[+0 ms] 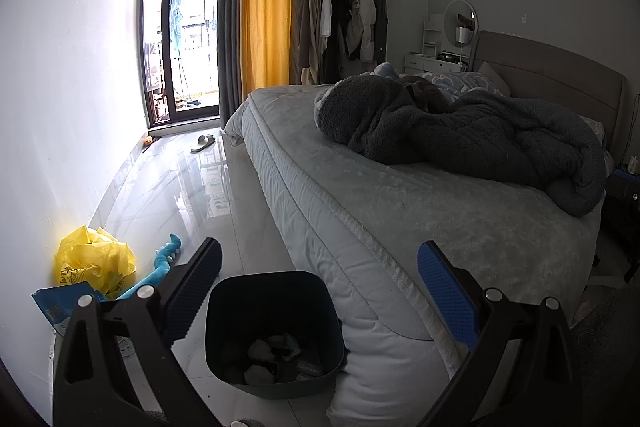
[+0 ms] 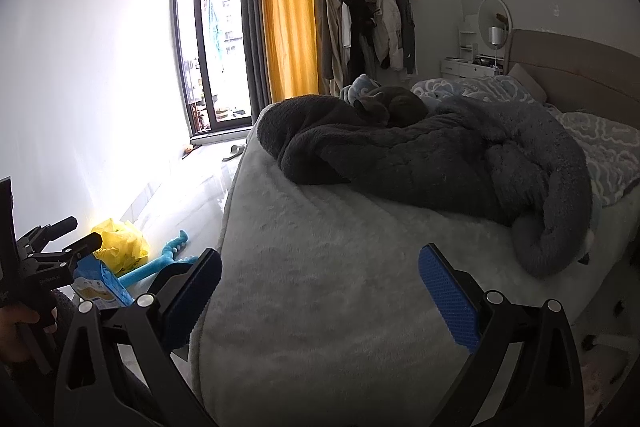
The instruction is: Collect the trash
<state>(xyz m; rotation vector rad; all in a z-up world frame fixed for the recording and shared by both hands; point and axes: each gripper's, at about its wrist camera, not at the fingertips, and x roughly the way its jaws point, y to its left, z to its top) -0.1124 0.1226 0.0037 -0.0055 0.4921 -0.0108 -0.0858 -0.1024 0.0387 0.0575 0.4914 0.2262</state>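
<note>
2 hand-held grippers, left [image 1: 319, 291] and right [image 2: 320, 293], gape empty. Bin [image 1: 224, 311] at 6 o'clock; approach yellow bag [image 1: 96, 261] at 8 o'clock, pinching a crumpled fold.

Black tongs [image 1: 318, 291] carry ribbed blue pads [image 1: 448, 293] and silver screws [image 1: 493, 294].

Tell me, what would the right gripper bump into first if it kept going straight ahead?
Probably the bed: the open right gripper points across its pale cover toward the dark blanket. Depth is hard to judge.
</note>
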